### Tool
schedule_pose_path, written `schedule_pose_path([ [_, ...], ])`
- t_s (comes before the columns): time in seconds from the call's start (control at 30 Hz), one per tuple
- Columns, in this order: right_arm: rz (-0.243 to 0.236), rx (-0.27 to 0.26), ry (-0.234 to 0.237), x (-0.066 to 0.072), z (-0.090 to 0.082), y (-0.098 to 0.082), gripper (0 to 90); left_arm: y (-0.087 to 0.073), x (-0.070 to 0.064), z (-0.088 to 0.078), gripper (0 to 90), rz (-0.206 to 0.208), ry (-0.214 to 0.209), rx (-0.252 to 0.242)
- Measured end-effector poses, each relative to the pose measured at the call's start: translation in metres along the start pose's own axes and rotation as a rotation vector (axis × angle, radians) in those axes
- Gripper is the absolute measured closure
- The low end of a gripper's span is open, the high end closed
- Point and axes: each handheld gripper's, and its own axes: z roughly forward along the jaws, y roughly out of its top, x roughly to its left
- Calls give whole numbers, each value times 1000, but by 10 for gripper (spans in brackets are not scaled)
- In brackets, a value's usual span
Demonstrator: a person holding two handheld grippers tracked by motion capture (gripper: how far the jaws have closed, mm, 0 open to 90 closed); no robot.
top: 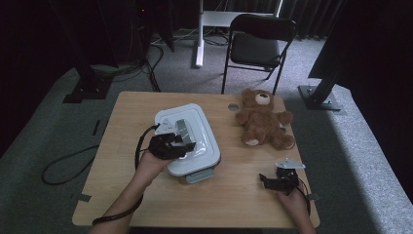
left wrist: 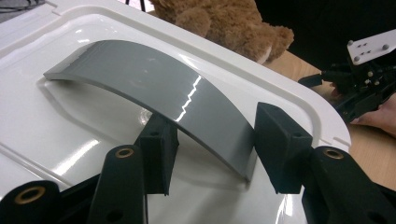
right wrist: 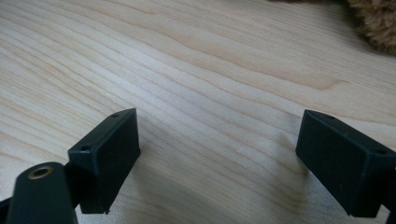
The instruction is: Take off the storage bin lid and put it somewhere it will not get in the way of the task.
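A white box with a glossy lid (top: pixel 202 146) stands on the wooden table (top: pixel 131 112), left of centre. Across the lid arches a grey handle (top: pixel 182 127) (left wrist: pixel 154 84). My left gripper (top: pixel 187 145) (left wrist: pixel 217 149) is shut on that handle near its close end, one black pad against each long edge. A brown teddy bear (top: pixel 262 121) (left wrist: pixel 224 23) lies to the box's right, its fur (right wrist: pixel 373 23) at the top corner of the right gripper view. Near the table's front right, my right gripper (top: pixel 266 180) (right wrist: pixel 217 154) (left wrist: pixel 362 88) is open, low over bare wood.
A black folding chair (top: pixel 260 44) stands behind the table on grey carpet. A cable (top: pixel 63 165) loops on the floor at the left. Dark stand bases (top: pixel 321 97) sit at the back corners. A small round hole (top: pixel 234 106) marks the tabletop beside the bear.
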Motion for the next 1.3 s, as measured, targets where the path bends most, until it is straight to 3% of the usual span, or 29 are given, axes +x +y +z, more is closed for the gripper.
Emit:
schedule_pose_path([
  [0.57, 0, 0, 0, 0, 0, 0, 126, -2, 10, -32, 515, -2, 56, -37],
  [1.3, 2, 1, 0, 0, 0, 0, 126, -22, 30, -73, 515, -17, 119, -51],
])
